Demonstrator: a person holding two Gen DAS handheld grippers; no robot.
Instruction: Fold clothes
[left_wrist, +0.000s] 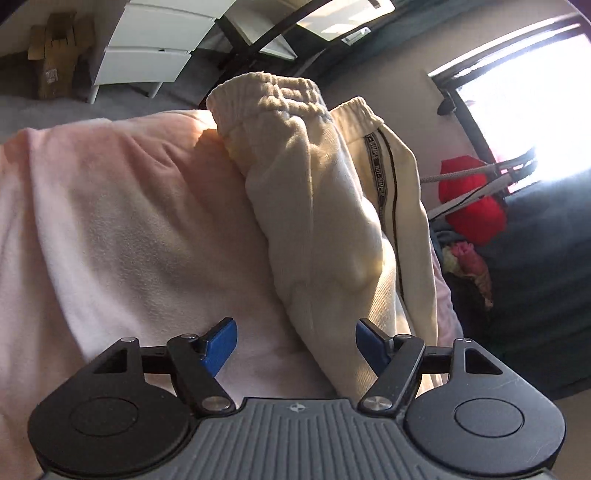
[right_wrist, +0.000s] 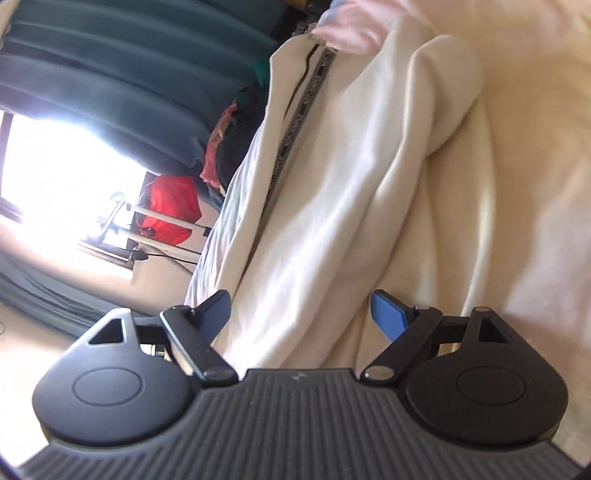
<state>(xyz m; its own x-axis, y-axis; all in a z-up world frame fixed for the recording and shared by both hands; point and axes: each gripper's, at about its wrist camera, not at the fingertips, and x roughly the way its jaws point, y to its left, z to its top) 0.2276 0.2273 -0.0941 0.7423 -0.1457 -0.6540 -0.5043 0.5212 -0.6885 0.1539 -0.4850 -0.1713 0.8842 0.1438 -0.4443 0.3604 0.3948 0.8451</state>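
Observation:
Cream sweatpants with a black lettered side stripe lie bunched on a pale pink blanket, elastic cuffs at the far end. My left gripper is open, its blue fingertips low over the blanket, with the near end of the pants between them. In the right wrist view the same pants lie in folds with the stripe running away. My right gripper is open, its blue fingertips straddling a fold of the pants without closing on it.
A white drawer unit and a cardboard box stand on the far floor. A red item and a heap of other clothes lie beyond the blanket's right edge by a dark sofa. A bright window is behind.

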